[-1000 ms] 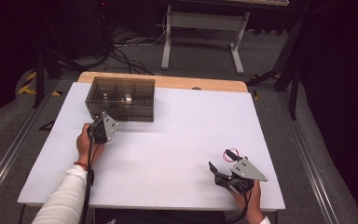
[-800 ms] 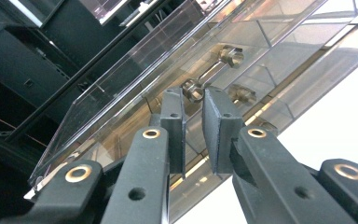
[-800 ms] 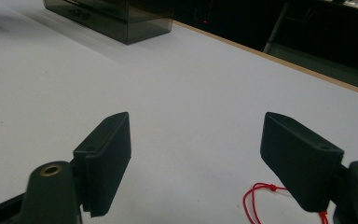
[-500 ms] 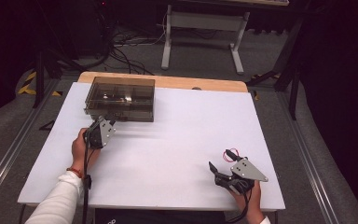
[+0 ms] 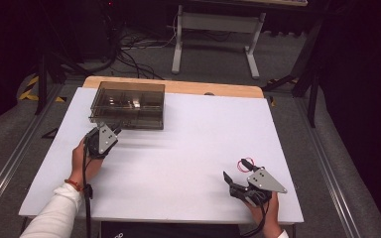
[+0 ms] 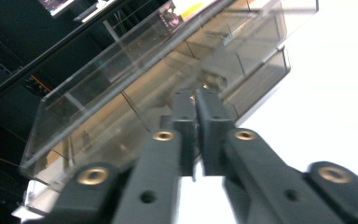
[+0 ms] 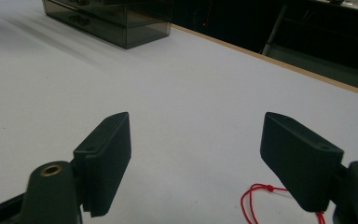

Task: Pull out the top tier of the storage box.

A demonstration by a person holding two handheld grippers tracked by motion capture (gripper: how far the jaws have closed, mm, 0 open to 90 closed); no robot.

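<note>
Box: a smoky see-through plastic box (image 5: pixel 128 104) with little rooms inside sits on the white desk (image 5: pixel 188 148), up at 11 o'clock, near the far edge. Its lid looks shut.
Left tongs: the left tongs (image 5: pixel 113 134) are at 9 o'clock, just in front of the box's near wall. They have just been closing and are now together, with nothing between them. In the left gripper view the left tongs (image 6: pixel 196 109) point up at the box (image 6: pixel 135 93), so I think they are there to poke or lift its lid or front edge.
Touching: I cannot tell if the tips touch the box or only sit close to it.
Right tongs: the right tongs (image 5: pixel 232 181) rest at 5 o'clock, well away from the box. They are apart and hold nothing (image 7: pixel 196 140). They look like they are waiting.
Red string: a thin red string (image 7: pixel 256 198) lies on the desk by the right tongs.
</note>
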